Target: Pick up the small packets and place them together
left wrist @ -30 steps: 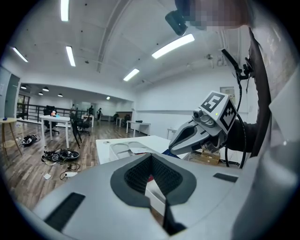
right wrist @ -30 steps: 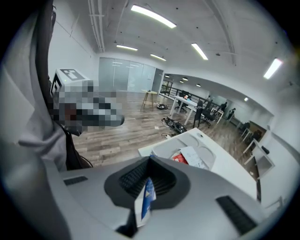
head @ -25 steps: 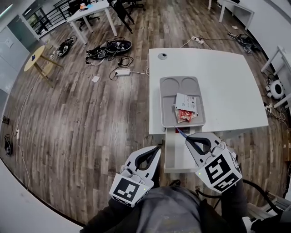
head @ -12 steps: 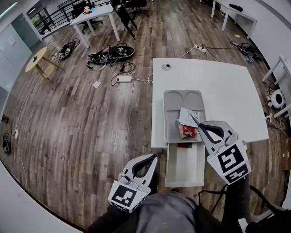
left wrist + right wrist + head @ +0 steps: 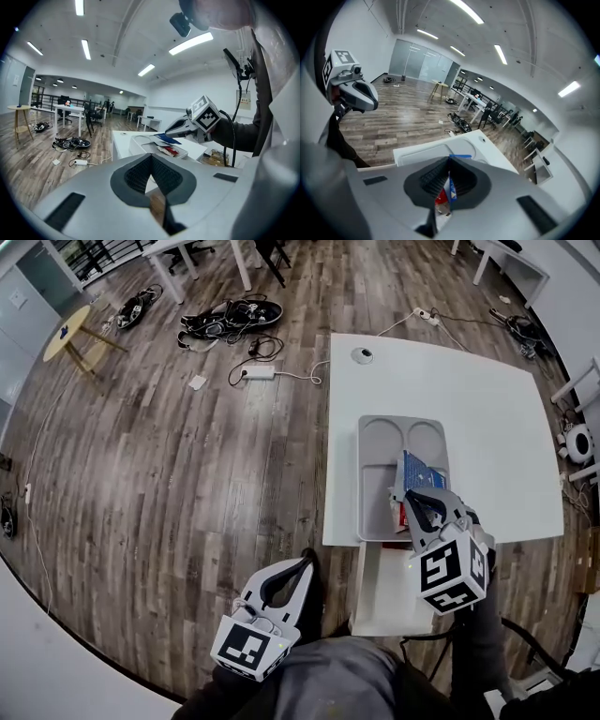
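A grey tray [image 5: 384, 442] lies on the white table [image 5: 469, 399] near its front edge. Over the tray's near right part my right gripper [image 5: 411, 493] is shut on a blue packet [image 5: 419, 472], which stands on edge between the pads [image 5: 451, 187]. A red packet [image 5: 401, 515] and white packets lie in the tray just under it; the red packet [image 5: 440, 198] shows below the jaws. My left gripper [image 5: 307, 564] hangs off the table over the floor, shut with nothing in it. From the left gripper [image 5: 150, 161] I see the right gripper [image 5: 180, 127] with the blue packet [image 5: 167, 139].
A white lower shelf [image 5: 384, 601] juts out under the table's front edge. Cables and a power strip [image 5: 230, 320] litter the wooden floor at the far left. A small round wooden table [image 5: 70, 334] stands farther left. More white desks stand behind.
My right gripper has moved forward from in front of the table to over the tray, carrying the blue packet. The left gripper has sunk a little, still shut.
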A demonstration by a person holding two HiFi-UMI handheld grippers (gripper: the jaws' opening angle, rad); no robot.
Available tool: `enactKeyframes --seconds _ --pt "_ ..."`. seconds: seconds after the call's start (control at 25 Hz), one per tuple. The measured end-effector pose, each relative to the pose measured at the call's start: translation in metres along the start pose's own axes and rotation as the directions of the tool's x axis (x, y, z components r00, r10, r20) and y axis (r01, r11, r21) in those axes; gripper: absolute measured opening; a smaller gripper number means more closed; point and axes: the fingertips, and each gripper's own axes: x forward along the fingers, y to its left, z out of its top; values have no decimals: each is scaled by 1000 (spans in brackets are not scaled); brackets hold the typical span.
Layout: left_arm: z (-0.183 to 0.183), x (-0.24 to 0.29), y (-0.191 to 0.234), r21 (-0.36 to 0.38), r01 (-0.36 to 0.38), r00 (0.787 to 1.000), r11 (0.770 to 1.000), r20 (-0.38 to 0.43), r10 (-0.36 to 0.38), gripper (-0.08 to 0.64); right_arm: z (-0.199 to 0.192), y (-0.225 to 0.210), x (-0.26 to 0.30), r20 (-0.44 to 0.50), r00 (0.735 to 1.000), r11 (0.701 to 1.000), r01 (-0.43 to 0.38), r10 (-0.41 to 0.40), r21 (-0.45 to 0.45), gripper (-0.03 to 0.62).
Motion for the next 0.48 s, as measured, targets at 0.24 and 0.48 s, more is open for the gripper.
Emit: enactKeyframes --seconds 0.24,0.48 --pt "-9 -4 5 -20 6 1000 1000 -22 -6 -12 -5 27 19 -11 996 996 -89 89 16 31" --pt "-7 -14 8 -11 -1 1000 1000 -15 1 -12 12 35 11 59 990 989 -129 125 71 107"
